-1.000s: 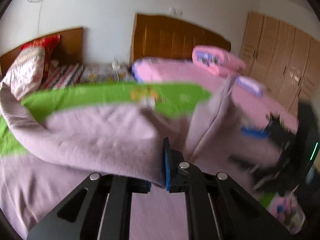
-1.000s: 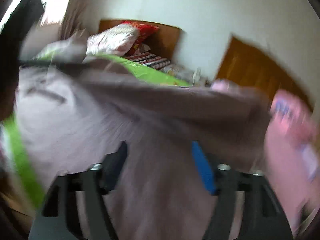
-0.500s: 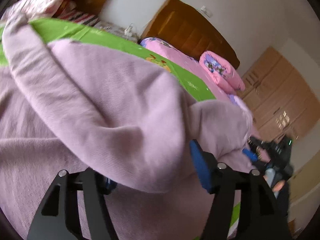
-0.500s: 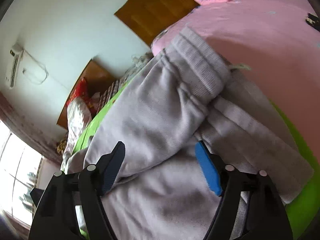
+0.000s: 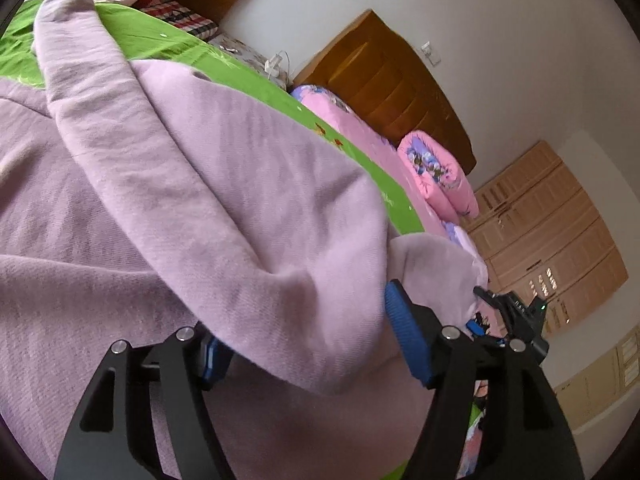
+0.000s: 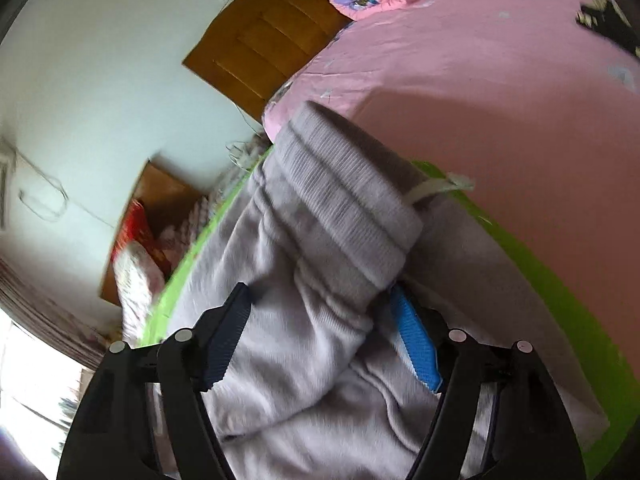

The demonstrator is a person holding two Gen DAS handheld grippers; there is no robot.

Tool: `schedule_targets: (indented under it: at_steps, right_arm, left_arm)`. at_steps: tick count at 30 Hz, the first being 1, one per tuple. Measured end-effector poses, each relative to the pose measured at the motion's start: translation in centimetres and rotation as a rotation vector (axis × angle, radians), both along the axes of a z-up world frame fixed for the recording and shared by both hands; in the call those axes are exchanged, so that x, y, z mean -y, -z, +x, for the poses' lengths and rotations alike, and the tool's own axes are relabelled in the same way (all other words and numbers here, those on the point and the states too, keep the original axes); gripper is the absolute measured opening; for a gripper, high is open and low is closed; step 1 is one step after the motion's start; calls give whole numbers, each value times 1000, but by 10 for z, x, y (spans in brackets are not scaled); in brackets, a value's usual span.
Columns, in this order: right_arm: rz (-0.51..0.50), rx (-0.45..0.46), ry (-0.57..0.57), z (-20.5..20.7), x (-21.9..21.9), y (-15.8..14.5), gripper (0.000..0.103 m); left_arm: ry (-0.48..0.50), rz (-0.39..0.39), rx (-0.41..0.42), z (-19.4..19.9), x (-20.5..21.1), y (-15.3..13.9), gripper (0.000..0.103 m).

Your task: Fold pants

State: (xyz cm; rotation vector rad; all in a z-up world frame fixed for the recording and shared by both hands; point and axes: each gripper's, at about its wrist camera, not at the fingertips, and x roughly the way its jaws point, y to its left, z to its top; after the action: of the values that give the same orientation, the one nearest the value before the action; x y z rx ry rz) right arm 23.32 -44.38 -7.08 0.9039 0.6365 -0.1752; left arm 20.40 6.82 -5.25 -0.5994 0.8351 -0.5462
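Observation:
Pale lilac-grey pants (image 5: 200,200) lie spread over a green sheet (image 5: 160,40) on the bed, with one leg folded across the rest. My left gripper (image 5: 304,320) hangs low over them, its jaws opening, and a thick fold of the leg sits loosely between the blue pads. My right gripper (image 6: 320,294) is at the ribbed waistband (image 6: 344,208), which is doubled over with a white drawstring (image 6: 432,188) sticking out. Its jaws are closing with the waistband fold between them. Its black body (image 5: 516,320) shows beyond the pants in the left wrist view.
A pink-covered bed (image 6: 480,80) lies alongside, with a folded pink quilt (image 5: 436,176) and a wooden headboard (image 5: 388,88). Pillows (image 6: 136,264) lie at the head of the green bed. A light wooden wardrobe (image 5: 552,232) lines the far wall.
The left jaws went from shut on the pants to wide apart, leaving the fold between them. Both views rolled and dropped toward the bed. The right jaws narrowed around the waistband.

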Motion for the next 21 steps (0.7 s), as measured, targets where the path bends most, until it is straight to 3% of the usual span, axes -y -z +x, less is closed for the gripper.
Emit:
schedule_targets:
  at_steps: [1, 3, 5, 10, 14, 15, 16, 18, 21]
  right_arm:
    - [24, 10, -38, 4, 5, 2, 50]
    - [48, 28, -79, -3, 8, 5, 40]
    - [33, 60, -76, -10, 14, 2, 19]
    - [9, 123, -62, -31, 14, -9, 18]
    - [-1, 161, -68, -40, 11, -23, 18]
    - [0, 174, -67, -41, 11, -24, 18]
    - [-3, 178, -65, -40, 8, -25, 18]
    - [-10, 181, -62, -39, 8, -26, 18]
    - [-15, 189, -79, -35, 9, -37, 18]
  left_arm:
    - [-19, -15, 6, 0, -4, -1, 73]
    - [-34, -52, 15, -4, -11, 0, 76]
    - [-52, -80, 16, -2, -17, 1, 76]
    - [-133, -205, -1, 1, -42, 5, 76]
    - [-144, -174, -24, 11, -41, 3, 76]
    - [-150, -172, -27, 13, -40, 3, 71]
    - [-154, -161, -42, 17, -39, 4, 43]
    - [-139, -114, -72, 27, -34, 5, 9]
    - [-145, -56, -9, 39, -33, -23, 7]
